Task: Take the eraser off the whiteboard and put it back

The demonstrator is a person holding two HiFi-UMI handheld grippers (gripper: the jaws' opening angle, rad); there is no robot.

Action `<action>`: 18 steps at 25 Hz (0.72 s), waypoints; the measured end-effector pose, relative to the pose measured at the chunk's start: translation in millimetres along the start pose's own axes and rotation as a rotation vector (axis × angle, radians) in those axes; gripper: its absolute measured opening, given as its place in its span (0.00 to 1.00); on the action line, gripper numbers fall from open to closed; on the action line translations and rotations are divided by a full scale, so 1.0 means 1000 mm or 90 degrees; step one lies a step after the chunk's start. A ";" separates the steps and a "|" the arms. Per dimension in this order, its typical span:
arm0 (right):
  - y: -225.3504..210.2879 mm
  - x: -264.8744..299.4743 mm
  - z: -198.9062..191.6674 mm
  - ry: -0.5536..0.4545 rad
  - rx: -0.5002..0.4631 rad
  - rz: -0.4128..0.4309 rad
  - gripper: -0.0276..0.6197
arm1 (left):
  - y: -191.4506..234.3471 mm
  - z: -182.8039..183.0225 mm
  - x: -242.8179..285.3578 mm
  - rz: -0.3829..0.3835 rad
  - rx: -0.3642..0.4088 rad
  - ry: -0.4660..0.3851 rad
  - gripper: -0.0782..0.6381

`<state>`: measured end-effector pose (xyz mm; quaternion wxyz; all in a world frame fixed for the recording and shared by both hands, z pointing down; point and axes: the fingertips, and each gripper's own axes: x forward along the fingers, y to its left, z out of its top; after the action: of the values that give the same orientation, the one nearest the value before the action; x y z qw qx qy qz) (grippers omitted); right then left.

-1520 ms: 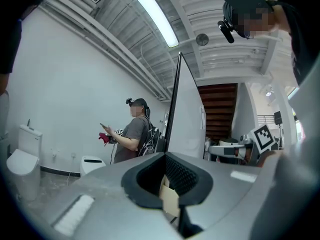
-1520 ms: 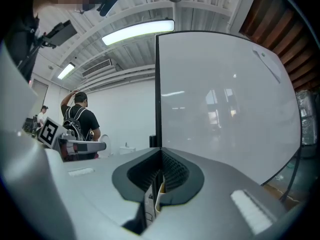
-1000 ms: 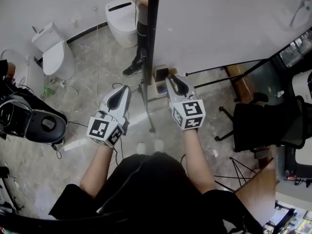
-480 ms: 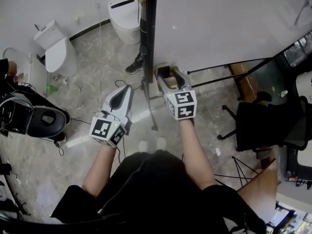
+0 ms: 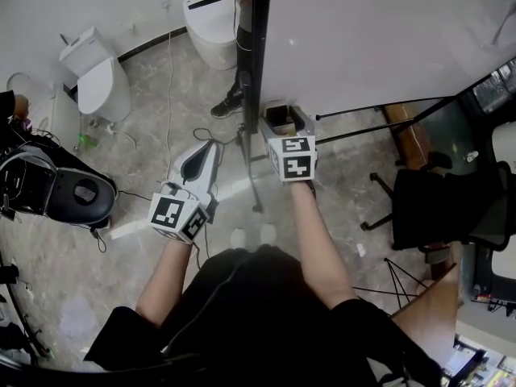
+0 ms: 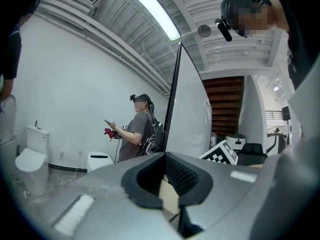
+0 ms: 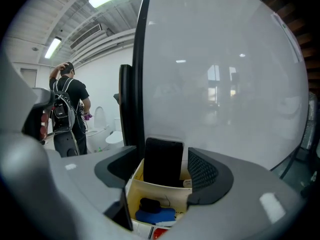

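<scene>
Right gripper just opened wide, eraser seen between | left gripper closed, empty | whiteboard right | toilets on grey floor, far left

The right claw has moved forward and down to the box by the whiteboard; its jaws have just opened, with the eraser standing untouched between them

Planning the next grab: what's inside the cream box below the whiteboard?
A black rectangular eraser stands upright in the cream box; nearer the camera lies a blue object with a black lump on top. The box wall hides the eraser's lower end and the floor.
</scene>
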<state>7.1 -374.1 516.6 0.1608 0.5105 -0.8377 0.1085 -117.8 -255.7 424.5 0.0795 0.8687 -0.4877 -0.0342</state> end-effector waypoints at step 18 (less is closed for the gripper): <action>-0.004 0.017 -0.012 0.047 0.029 -0.049 0.53 | 0.012 0.002 -0.014 0.009 0.004 0.001 0.12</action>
<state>5.6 -386.3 533.8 0.1844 0.5413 -0.8083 0.1400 -135.7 -250.2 423.9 0.0778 0.8657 -0.4935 -0.0314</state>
